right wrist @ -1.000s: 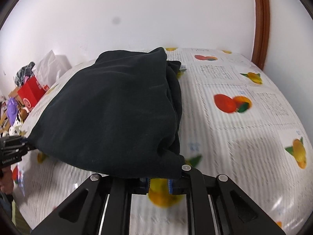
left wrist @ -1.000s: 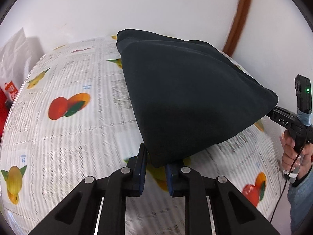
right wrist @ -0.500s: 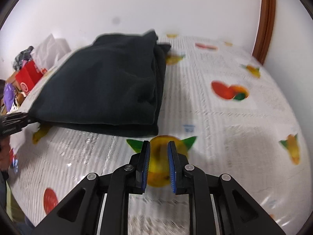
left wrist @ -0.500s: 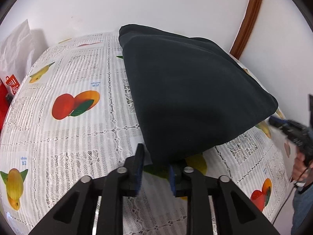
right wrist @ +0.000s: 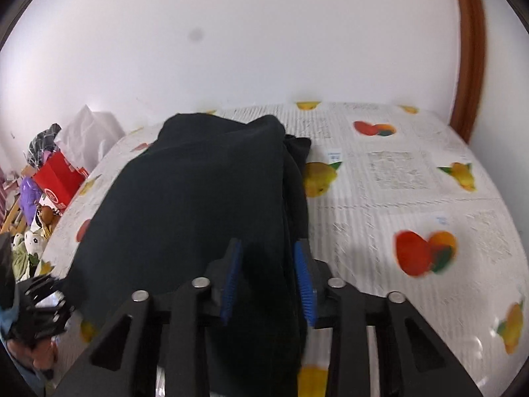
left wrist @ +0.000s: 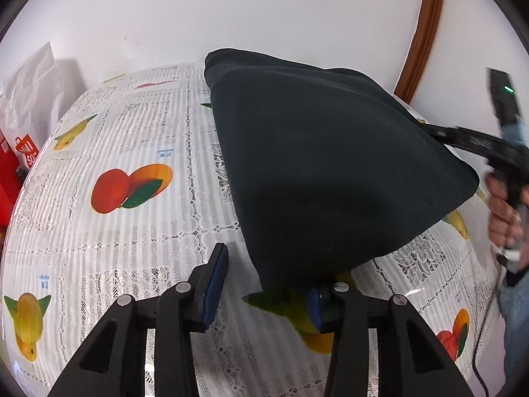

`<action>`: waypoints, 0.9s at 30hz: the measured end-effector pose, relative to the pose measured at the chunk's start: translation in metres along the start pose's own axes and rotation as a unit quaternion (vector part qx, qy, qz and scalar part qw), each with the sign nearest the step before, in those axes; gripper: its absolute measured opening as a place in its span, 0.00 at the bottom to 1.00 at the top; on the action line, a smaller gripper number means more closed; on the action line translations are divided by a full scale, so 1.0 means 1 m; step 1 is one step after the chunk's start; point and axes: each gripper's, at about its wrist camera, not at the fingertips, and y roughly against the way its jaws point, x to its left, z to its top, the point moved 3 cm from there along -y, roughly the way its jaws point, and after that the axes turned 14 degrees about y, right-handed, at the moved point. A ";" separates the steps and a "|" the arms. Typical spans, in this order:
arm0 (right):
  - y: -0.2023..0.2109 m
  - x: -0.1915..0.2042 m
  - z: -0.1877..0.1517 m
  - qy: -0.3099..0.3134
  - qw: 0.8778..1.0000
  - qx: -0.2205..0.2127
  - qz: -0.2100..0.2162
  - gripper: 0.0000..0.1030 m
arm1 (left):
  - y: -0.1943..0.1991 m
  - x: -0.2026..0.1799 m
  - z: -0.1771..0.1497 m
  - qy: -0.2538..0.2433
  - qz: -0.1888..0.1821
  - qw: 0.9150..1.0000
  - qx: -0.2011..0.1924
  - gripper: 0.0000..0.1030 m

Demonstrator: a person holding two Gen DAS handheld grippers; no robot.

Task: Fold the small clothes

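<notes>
Folding looks mid-way: dark navy folded garment (left wrist: 330, 172) lies on the fruit-printed surface (left wrist: 132, 225), left claw (left wrist: 264, 284) wide open and empty, right claw (right wrist: 267, 278) parted astride its edge, needing closure next.

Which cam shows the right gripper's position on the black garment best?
Right wrist view: the right gripper is open, its blue pads straddling the folded edge of the black garment. Left wrist view shows that gripper only from the side, blurred, at the garment's far corner, with the jaws hidden.
</notes>
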 end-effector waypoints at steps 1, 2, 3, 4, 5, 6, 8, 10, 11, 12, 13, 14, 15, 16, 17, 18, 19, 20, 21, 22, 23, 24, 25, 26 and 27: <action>-0.009 -0.003 0.002 -0.008 1.000 0.011 -0.005 0.27 | 0.000 0.000 0.000 0.001 -0.004 1.000 0.001 0.34; -0.016 -0.005 0.005 -0.014 1.000 0.022 -0.006 0.23 | 0.000 0.000 0.000 0.002 -0.008 1.000 0.002 0.29; -0.020 -0.006 0.007 -0.017 1.000 0.026 -0.002 0.19 | -0.001 -0.001 0.000 0.002 -0.013 1.000 0.004 0.27; -0.021 -0.004 0.009 -0.007 1.000 0.024 0.003 0.09 | -0.001 -0.002 0.000 0.003 -0.015 1.000 0.005 0.23; -0.018 -0.001 0.011 0.007 1.000 0.020 0.000 0.08 | -0.001 -0.001 -0.001 0.007 -0.017 1.000 0.005 0.21; -0.011 0.001 0.013 0.025 1.000 0.001 -0.005 0.07 | 0.000 0.000 -0.001 0.014 -0.019 1.000 0.004 0.21; 0.008 -0.010 0.013 0.002 0.999 -0.048 0.014 0.06 | 0.000 0.003 -0.002 0.027 -0.030 0.999 0.006 0.18; 0.010 -0.024 0.008 -0.042 0.998 -0.050 0.019 0.02 | 0.000 0.006 -0.001 0.037 -0.038 0.999 0.008 0.17; 0.006 -0.026 0.006 -0.042 0.998 -0.042 0.016 0.02 | -0.002 0.006 0.001 0.038 -0.040 0.998 0.010 0.17; 0.001 -0.025 0.004 -0.034 0.999 -0.031 0.014 0.02 | -0.003 0.006 0.001 0.037 -0.039 0.998 0.011 0.17; -0.003 -0.023 0.003 -0.027 0.999 -0.023 0.009 0.02 | -0.003 0.006 0.001 0.037 -0.039 0.999 0.010 0.17; -0.003 -0.020 0.002 -0.025 0.999 -0.019 0.007 0.02 | -0.003 0.007 0.002 0.036 -0.038 0.999 0.010 0.17; -0.001 -0.016 0.002 -0.020 1.000 -0.021 0.003 0.02 | -0.004 0.007 0.002 0.036 -0.038 0.999 0.009 0.17; 0.002 -0.013 0.005 -0.010 1.000 -0.020 -0.003 0.02 | -0.004 0.008 0.002 0.039 -0.038 0.998 0.010 0.17; 0.004 -0.011 0.007 -0.005 1.000 -0.019 -0.005 0.03 | -0.004 0.008 0.003 0.040 -0.037 0.998 0.011 0.17; 0.005 -0.009 0.010 -0.003 1.000 -0.017 -0.005 0.04 | -0.005 0.008 0.003 0.040 -0.036 0.998 0.011 0.17; 0.007 -0.008 0.012 -0.003 1.000 -0.018 -0.004 0.04 | -0.004 0.009 0.003 0.039 -0.035 0.999 0.011 0.17; 0.007 -0.007 0.015 -0.003 1.000 -0.019 -0.002 0.04 | -0.004 0.009 0.003 0.039 -0.034 0.999 0.011 0.18; 0.004 -0.006 0.017 -0.003 1.000 -0.017 0.002 0.05 | -0.004 0.009 0.003 0.039 -0.033 0.999 0.011 0.18; 0.000 -0.006 0.019 -0.002 1.000 -0.013 0.004 0.06 | -0.005 0.009 0.003 0.039 -0.032 0.999 0.012 0.18; -0.004 -0.005 0.019 0.000 1.000 -0.004 0.002 0.07 | -0.004 0.008 0.003 0.040 -0.031 0.999 0.013 0.18; -0.012 -0.005 0.020 0.000 1.000 0.008 -0.002 0.07 | -0.005 0.008 0.003 0.040 -0.031 0.999 0.014 0.18; -0.019 -0.006 0.020 -0.004 1.000 0.021 -0.006 0.07 | -0.005 0.009 0.003 0.041 -0.031 0.999 0.014 0.18; -0.023 -0.007 0.019 -0.009 1.000 0.028 -0.004 0.07 | -0.005 0.009 0.003 0.041 -0.031 0.999 0.014 0.18; -0.026 -0.008 0.018 -0.013 0.999 0.030 -0.001 0.06 | -0.005 0.008 0.003 0.039 -0.030 0.999 0.014 0.18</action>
